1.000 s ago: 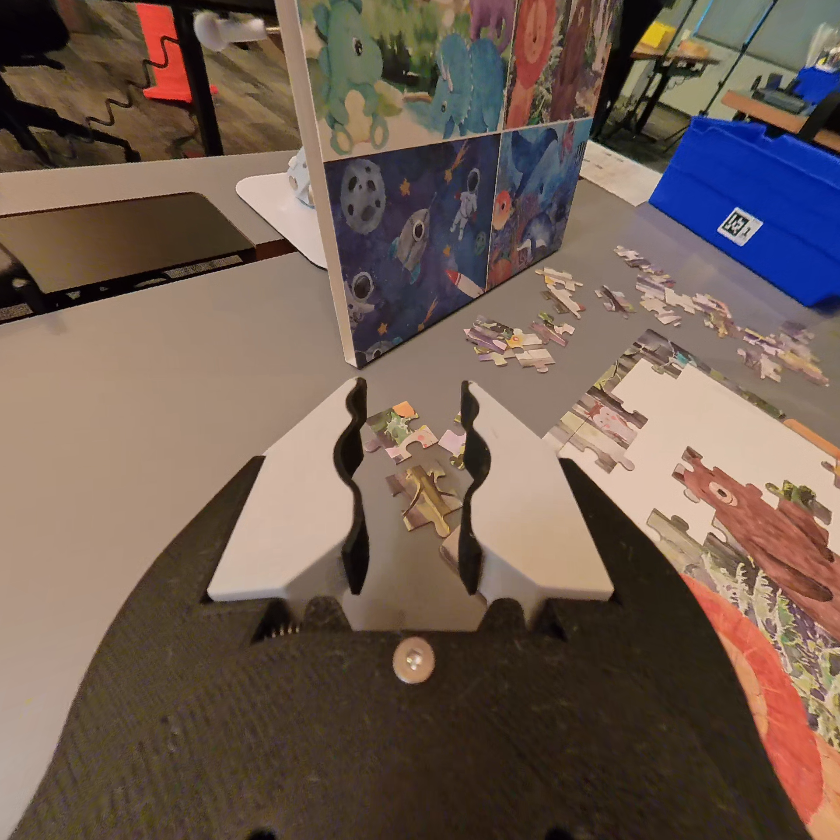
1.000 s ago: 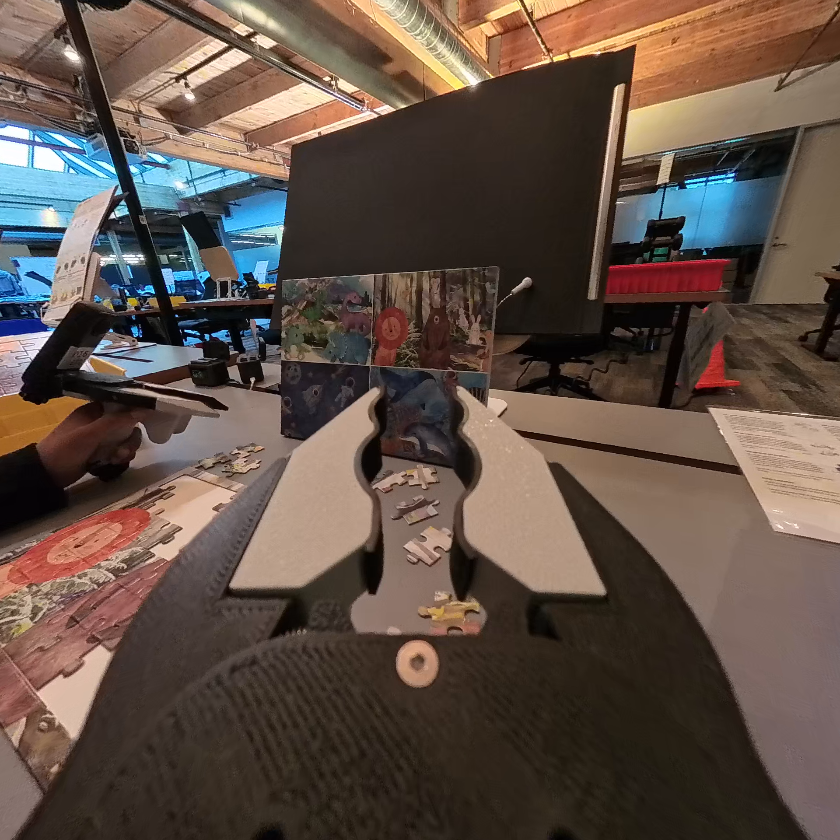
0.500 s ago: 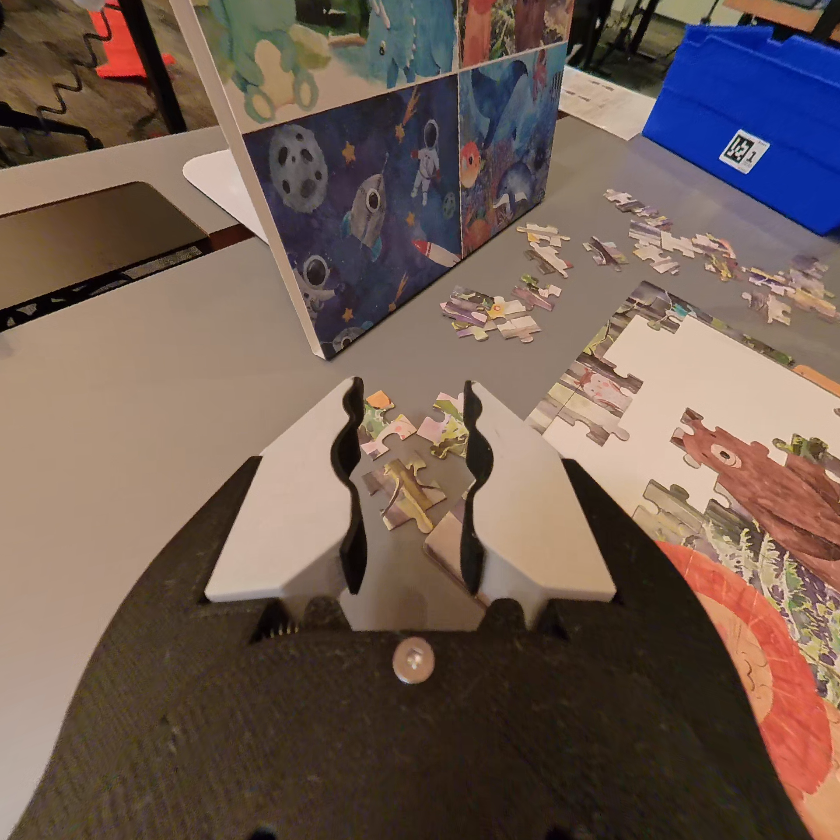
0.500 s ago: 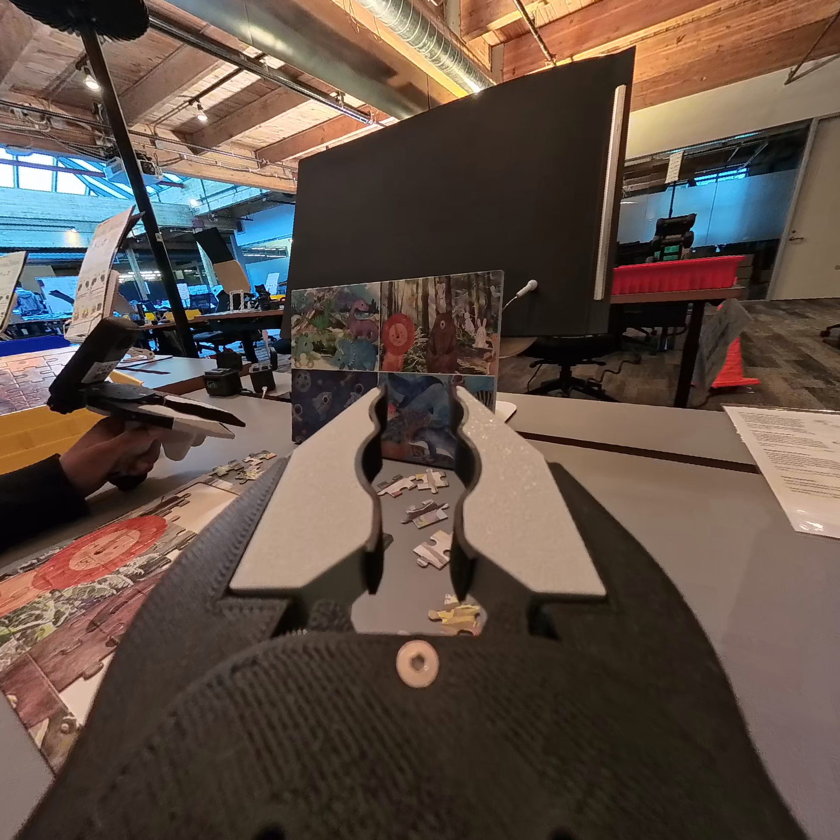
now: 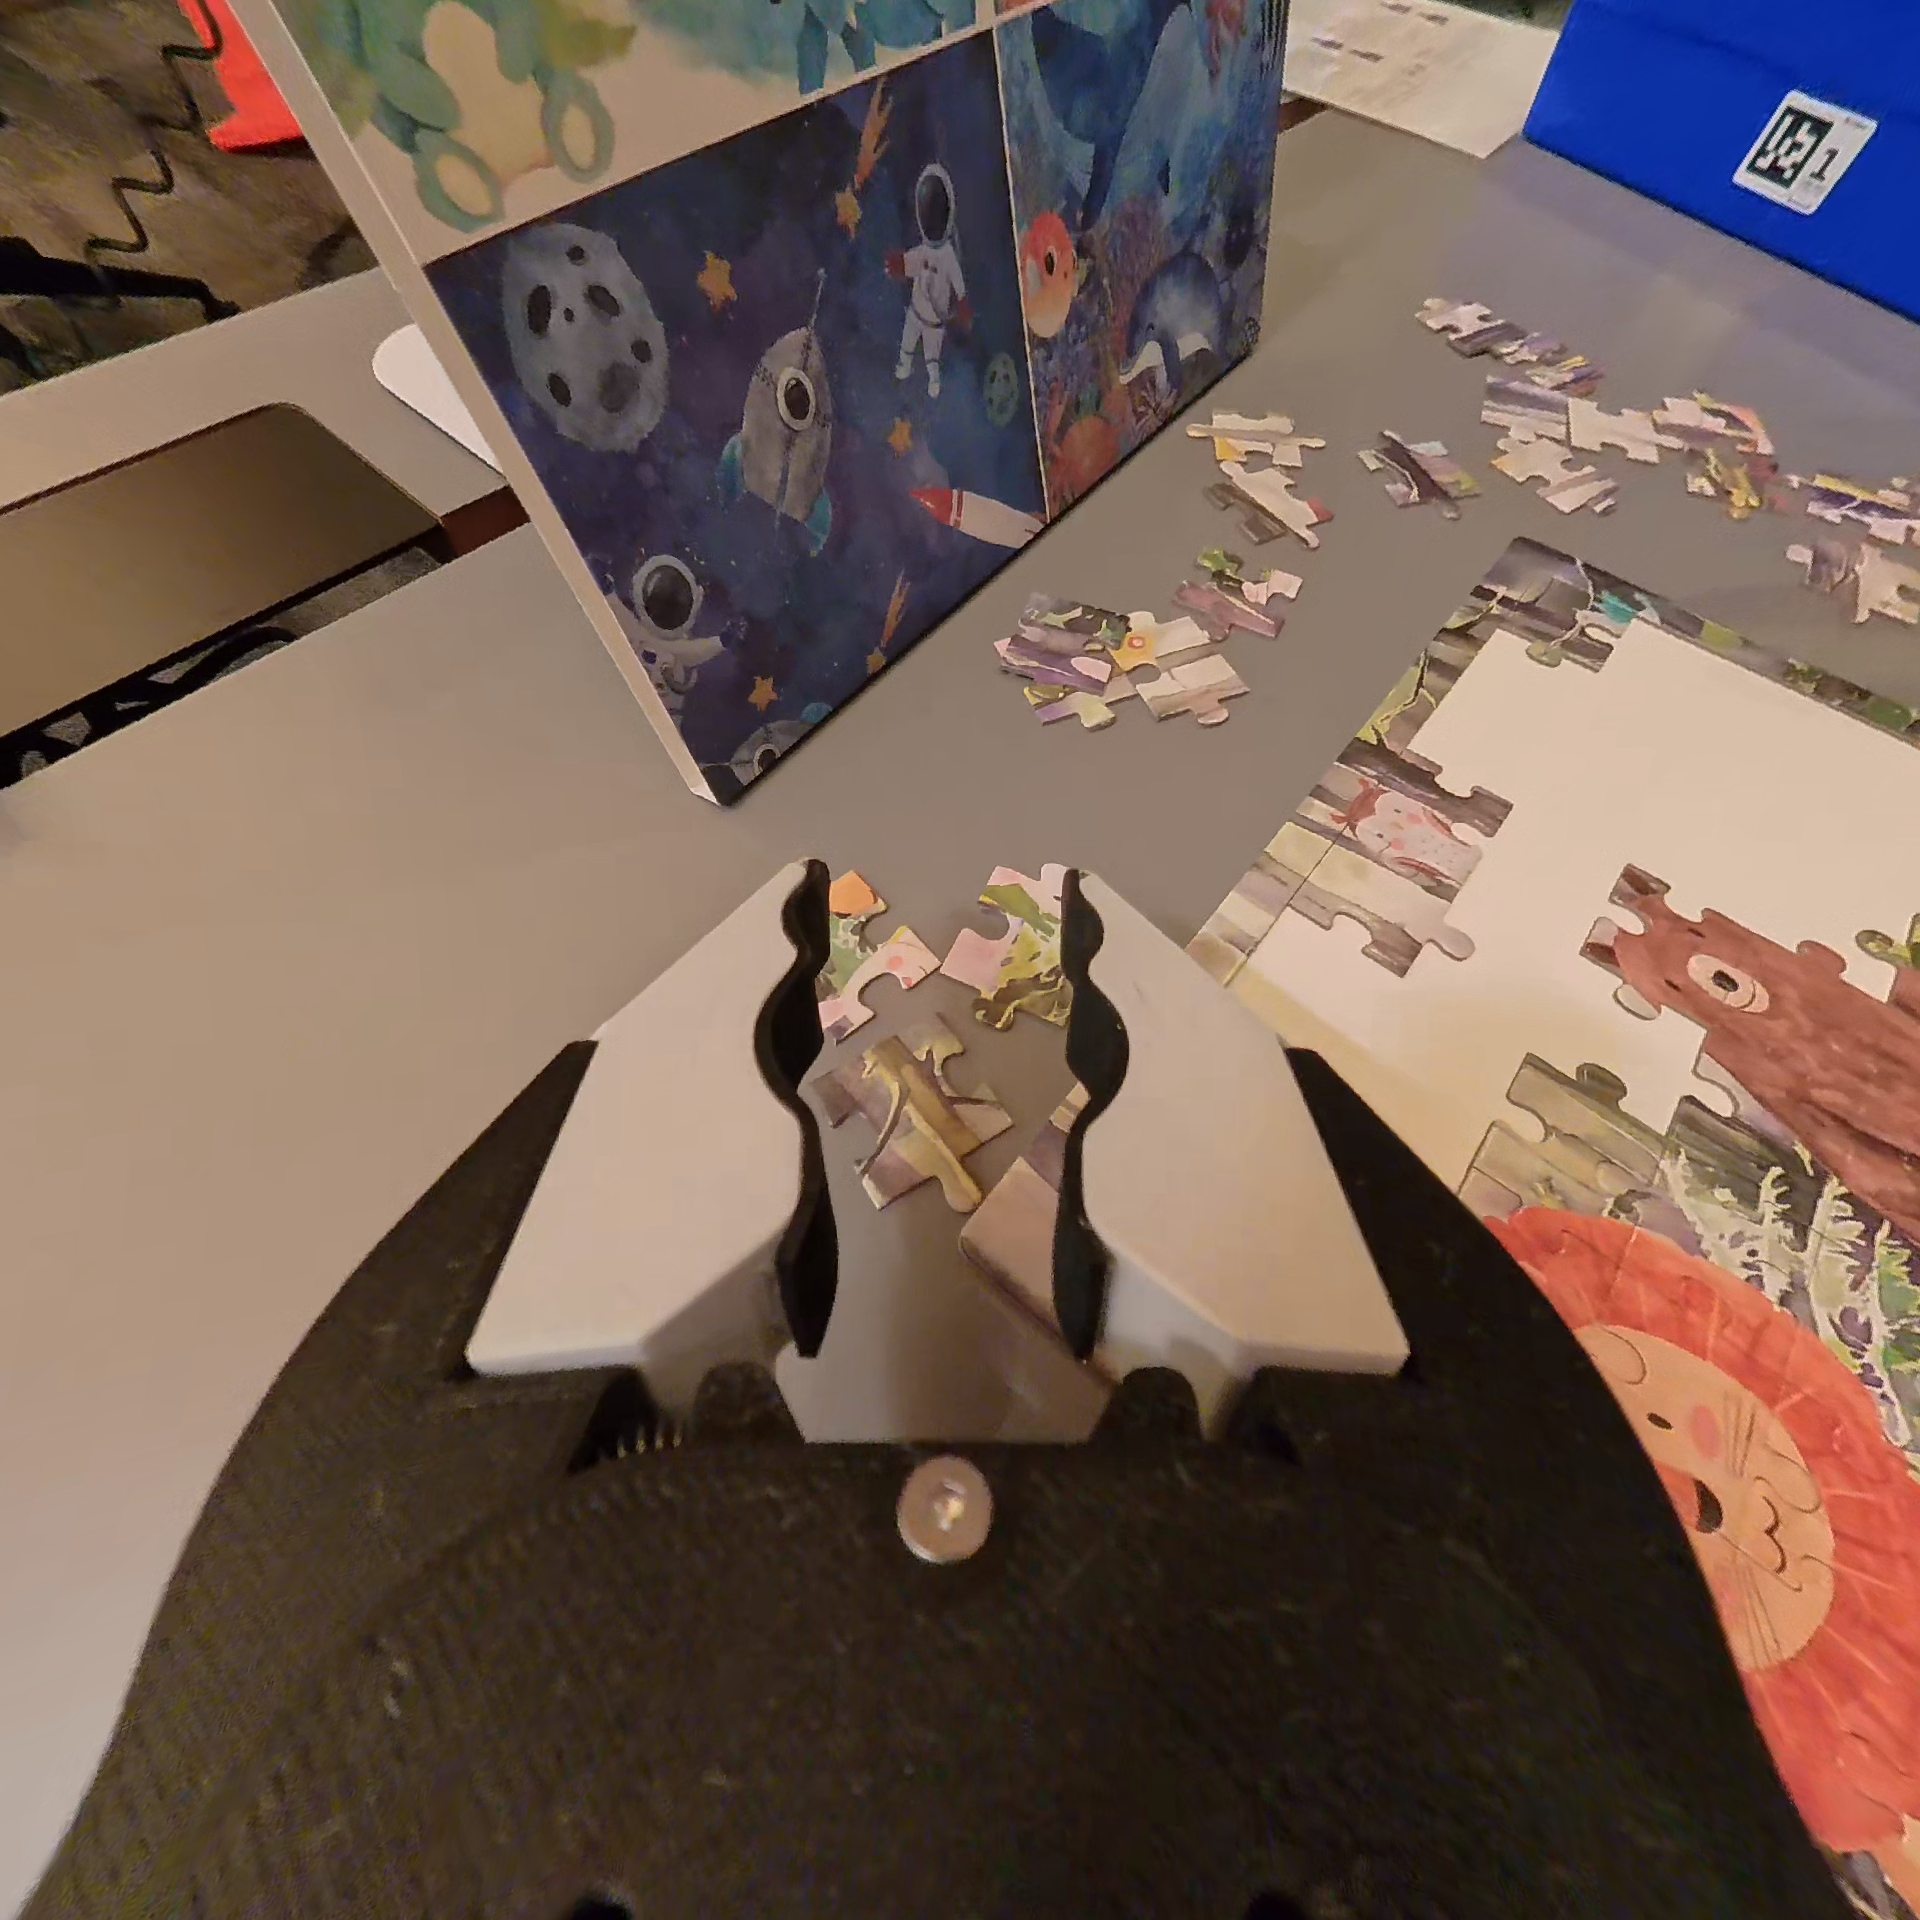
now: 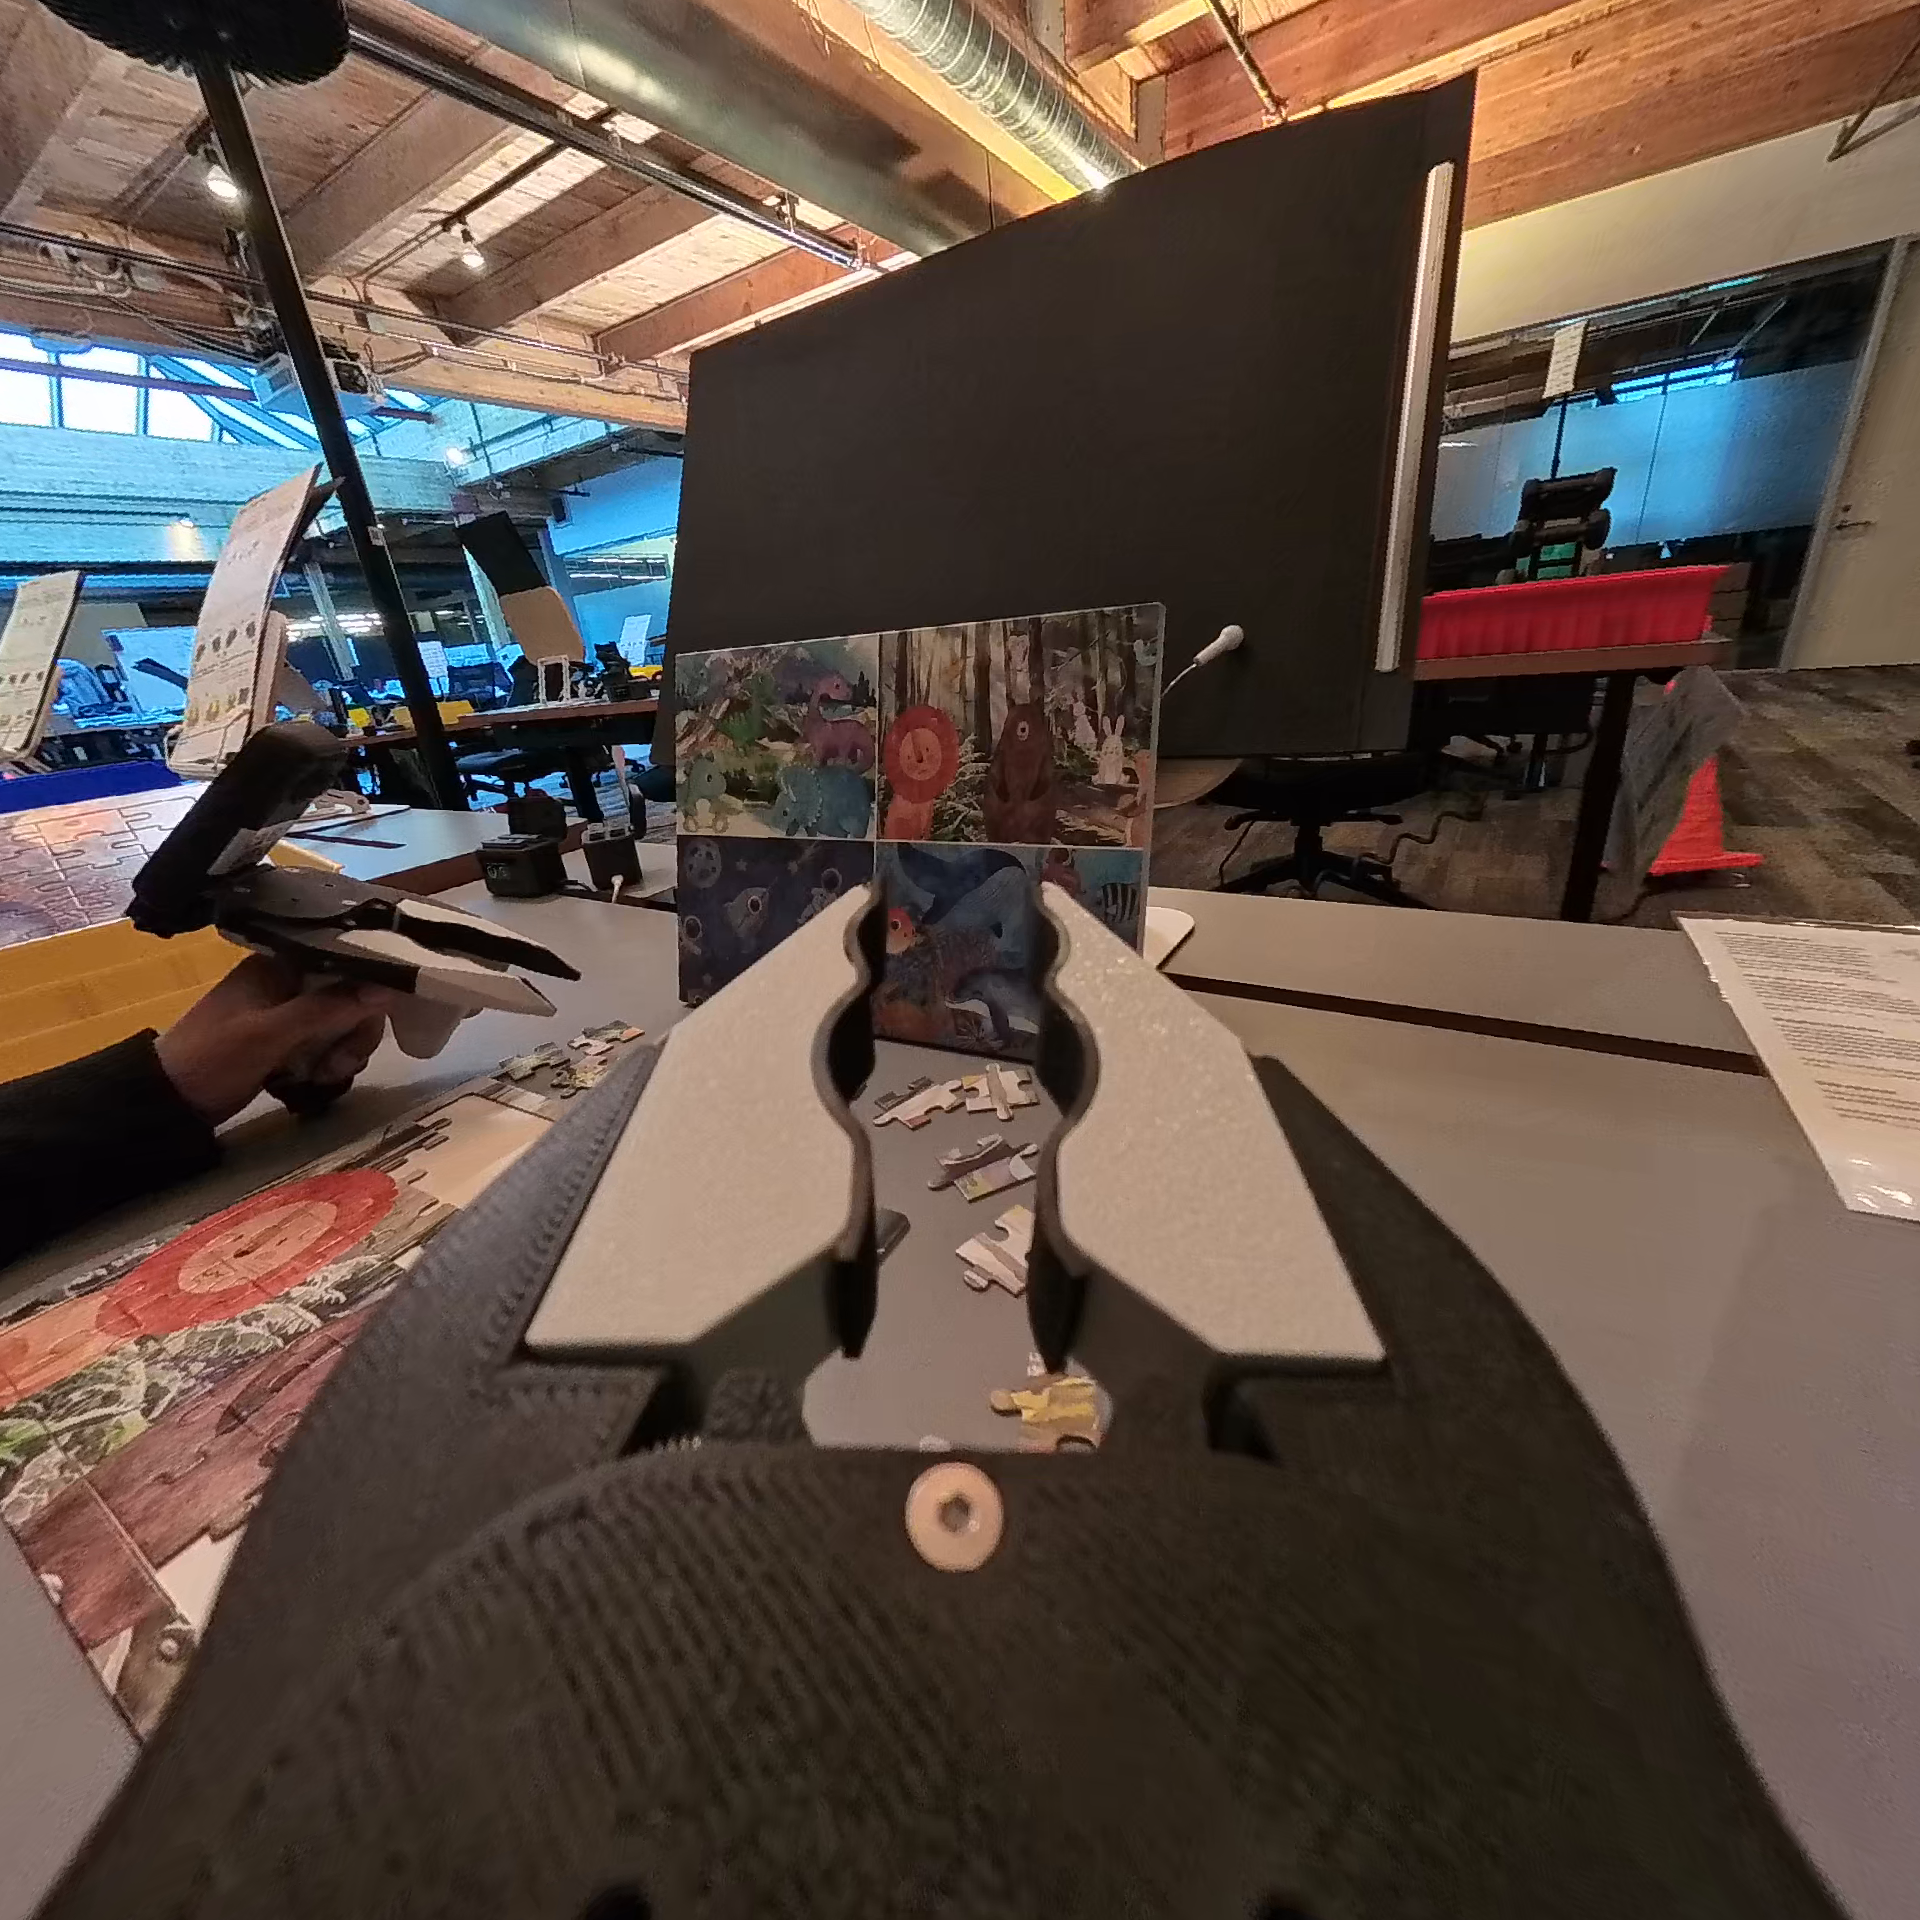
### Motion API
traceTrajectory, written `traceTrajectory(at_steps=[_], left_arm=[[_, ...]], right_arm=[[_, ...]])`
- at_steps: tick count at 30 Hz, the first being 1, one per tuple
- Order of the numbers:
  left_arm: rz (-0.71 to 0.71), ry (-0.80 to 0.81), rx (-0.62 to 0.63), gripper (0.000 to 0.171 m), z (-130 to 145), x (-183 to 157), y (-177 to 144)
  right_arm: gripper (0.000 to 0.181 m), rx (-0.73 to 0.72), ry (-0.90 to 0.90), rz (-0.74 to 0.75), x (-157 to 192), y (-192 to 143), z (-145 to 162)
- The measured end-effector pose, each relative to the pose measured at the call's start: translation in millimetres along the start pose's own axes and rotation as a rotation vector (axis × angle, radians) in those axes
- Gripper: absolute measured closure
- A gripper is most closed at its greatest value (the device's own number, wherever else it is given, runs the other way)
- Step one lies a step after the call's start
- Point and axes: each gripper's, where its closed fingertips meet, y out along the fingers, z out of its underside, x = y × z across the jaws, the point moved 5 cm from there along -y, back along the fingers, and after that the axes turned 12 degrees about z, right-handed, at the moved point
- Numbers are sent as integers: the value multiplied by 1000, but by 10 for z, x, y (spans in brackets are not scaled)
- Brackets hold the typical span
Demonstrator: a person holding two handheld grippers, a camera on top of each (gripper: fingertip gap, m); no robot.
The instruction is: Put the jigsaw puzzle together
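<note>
Left gripper point(image 5: 940, 904) jaws apart, nothing held, above loose pieces point(image 5: 914, 1112). Right gripper point(image 6: 956, 925) also apart, empty, beside puzzle point(image 6: 239, 1309).

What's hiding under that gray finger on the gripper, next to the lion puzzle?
A loose puzzle piece lies tilted, partly under the left gripper's right-hand finger. Only its plain corner shows; the rest, and its picture, are covered. Another piece lies in the open gap.

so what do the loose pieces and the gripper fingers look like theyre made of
Loose pieces: likely printed cardboard, matte; thin, flat, die-cut tabs. Left gripper fingers: probably moulded or printed plastic, matte grey faces with wavy black inner pads, perhaps rubber.
</note>
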Motion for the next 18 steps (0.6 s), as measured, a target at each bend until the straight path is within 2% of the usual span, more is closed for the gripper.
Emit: traceTrajectory(at_steps=[8, 18], left_arm=[[29, -59, -46, 127, -16, 42, -44], [23, -43, -21, 126, -5, 27, -19]], right_arm=[[158, -4, 3, -1, 1, -4, -7], [158, -10, 6, 2, -10, -8, -14]])
